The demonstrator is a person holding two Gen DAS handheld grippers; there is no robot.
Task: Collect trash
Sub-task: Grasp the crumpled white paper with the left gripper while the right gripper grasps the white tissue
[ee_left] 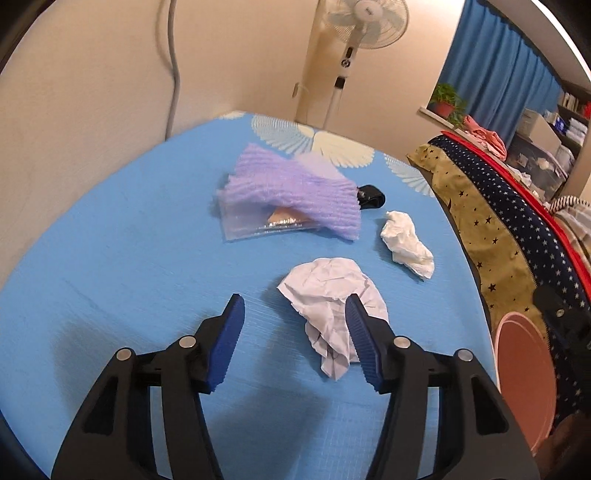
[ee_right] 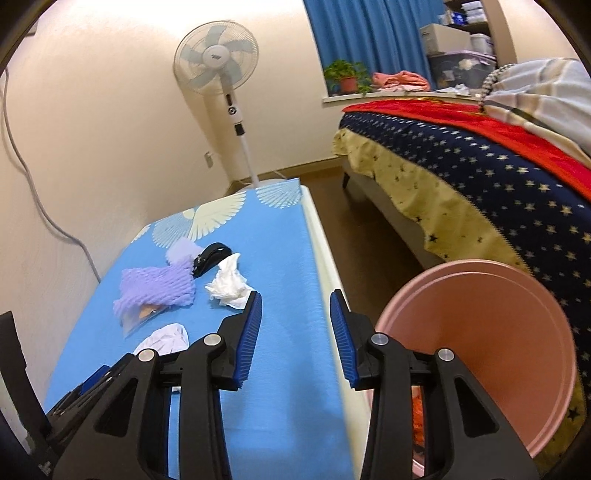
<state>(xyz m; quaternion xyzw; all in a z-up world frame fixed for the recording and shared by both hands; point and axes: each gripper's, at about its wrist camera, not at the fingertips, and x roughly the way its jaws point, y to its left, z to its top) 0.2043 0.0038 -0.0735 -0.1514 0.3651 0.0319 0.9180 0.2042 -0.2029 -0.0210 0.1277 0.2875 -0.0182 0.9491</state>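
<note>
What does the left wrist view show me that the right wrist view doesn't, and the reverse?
Left wrist only: open left gripper beside the crumpled paper.
Right wrist only: open right gripper over bare blue cloth, and orange trash inside the pink bin.
Both: purple foam net, white tissue, black object, fan.

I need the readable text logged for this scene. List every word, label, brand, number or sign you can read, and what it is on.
None can be read.
Fan hub badge: a dark mark, too small and blurred to read.
Fan control panel: buttons or symbols only, nothing readable.
Black object on the table: no readable marking.
Pink bin: no print visible.
</note>
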